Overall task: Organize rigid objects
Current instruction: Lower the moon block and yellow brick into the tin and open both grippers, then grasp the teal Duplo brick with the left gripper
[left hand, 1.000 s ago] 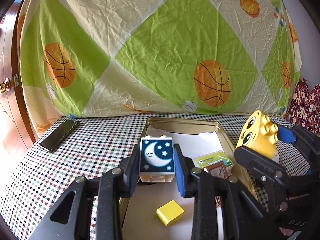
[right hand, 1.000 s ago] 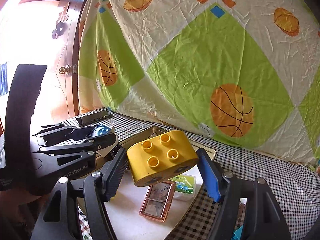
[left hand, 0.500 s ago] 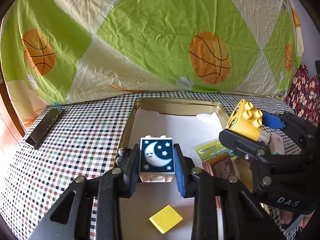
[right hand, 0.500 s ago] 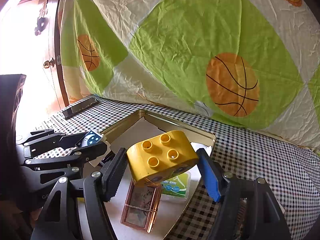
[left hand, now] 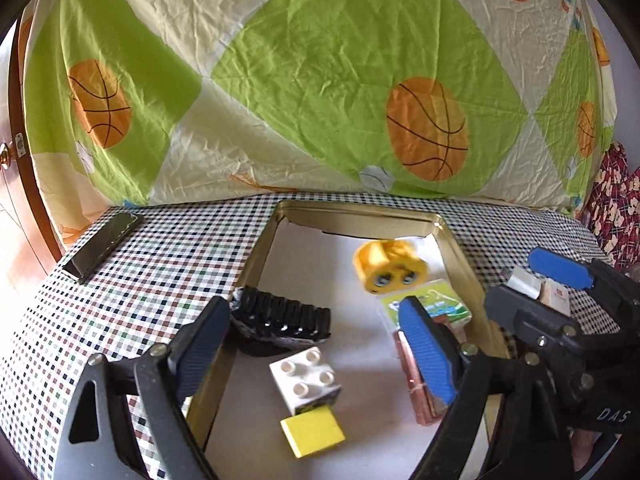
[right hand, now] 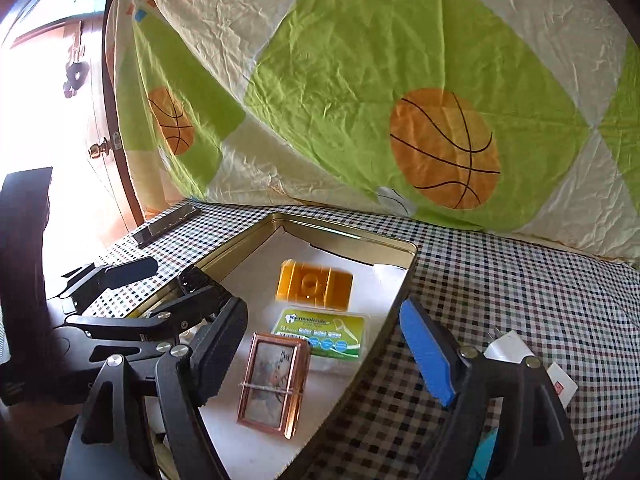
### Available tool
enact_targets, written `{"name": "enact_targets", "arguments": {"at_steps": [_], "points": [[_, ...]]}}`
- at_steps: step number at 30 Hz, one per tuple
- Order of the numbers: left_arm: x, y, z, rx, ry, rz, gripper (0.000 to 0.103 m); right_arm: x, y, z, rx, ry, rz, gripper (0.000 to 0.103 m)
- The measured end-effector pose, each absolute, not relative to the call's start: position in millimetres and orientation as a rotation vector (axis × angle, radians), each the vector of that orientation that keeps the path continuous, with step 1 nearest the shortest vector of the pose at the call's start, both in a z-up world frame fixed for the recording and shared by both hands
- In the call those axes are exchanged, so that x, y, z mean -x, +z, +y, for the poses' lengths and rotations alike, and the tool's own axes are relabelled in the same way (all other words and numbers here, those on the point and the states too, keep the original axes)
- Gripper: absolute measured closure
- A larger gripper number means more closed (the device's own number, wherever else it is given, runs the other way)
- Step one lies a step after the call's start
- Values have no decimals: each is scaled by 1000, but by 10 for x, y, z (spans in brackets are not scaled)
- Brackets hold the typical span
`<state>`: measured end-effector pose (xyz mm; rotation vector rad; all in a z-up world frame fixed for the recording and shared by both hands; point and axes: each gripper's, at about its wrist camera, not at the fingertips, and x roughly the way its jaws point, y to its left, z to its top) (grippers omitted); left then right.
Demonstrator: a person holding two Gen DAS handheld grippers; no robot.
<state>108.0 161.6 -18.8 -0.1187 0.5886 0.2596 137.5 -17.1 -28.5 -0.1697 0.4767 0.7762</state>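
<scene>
A gold tin tray (left hand: 260,240) (right hand: 404,280) lies on the checked table. My left gripper (left hand: 316,352) is open and empty above the tray's near left. The white moon brick (left hand: 306,380) lies below it on the tray floor, studs up, next to a yellow block (left hand: 314,430). My right gripper (right hand: 324,344) is open and empty over the tray's right edge; it also shows in the left wrist view (left hand: 520,284). The yellow face brick (left hand: 390,270) (right hand: 314,286) is blurred in the tray's far part.
In the tray lie a black brush (left hand: 280,316), a green floss pack (right hand: 324,332) and a copper-framed box (right hand: 274,384). A dark phone (left hand: 102,246) lies on the cloth at the far left. A small white packet (right hand: 516,348) sits right of the tray. A basketball-print sheet hangs behind.
Both grippers opened. The moon brick dropped from the left gripper onto the tray floor. The yellow face brick left the right gripper and is in the tray's far part.
</scene>
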Motion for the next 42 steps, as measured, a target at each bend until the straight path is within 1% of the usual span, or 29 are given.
{"name": "enact_targets", "arguments": {"at_steps": [4,10,15,19,22,25,27,28,29,31,32,33,34,37,42], "points": [[-1031,-121,1281,81,219,554,15,-1338,-296,-634,177,692,428,22],[-1124,-92,598,23,90,537,15,-1576,-369,-1363,90,494,447,18],[-1284,-182,98,-42,18,567,15,-1736,-462,-1689,22,397,476,18],[-1427,-281,-130,-70,-13,610,15,-1818,-493,-1814,-12,366,494,18],[-1503,-346,-266,-87,-36,638,17,-1835,-468,-1926,-46,345,481,18],[-1571,-429,-355,-94,-70,684,31,-1846,-486,-2030,-83,330,488,17],[-1615,-485,-423,-108,-89,708,36,-1862,-499,-2088,-105,321,495,17],[-1644,-514,-453,-111,-107,726,44,-1867,-500,-2107,-113,313,496,17],[-1677,-542,-479,-113,-124,750,48,-1874,-503,-2117,-118,307,498,17],[-1718,-560,-522,-120,-143,769,49,-1873,-509,-2119,-121,303,499,17],[-1739,-574,-561,-136,-162,780,54,-1878,-512,-2109,-116,300,500,17],[-1761,-599,-599,-153,-179,797,61,-1876,-513,-2097,-108,299,500,17],[-1783,-608,-621,-158,-190,811,72,-1876,-515,-2088,-102,296,501,17],[-1751,-591,-621,-151,-215,804,72,-1881,-527,-2095,-100,291,506,17],[-1634,-488,-348,-38,-164,725,73,-1884,-551,-2106,-96,279,514,17]]}}
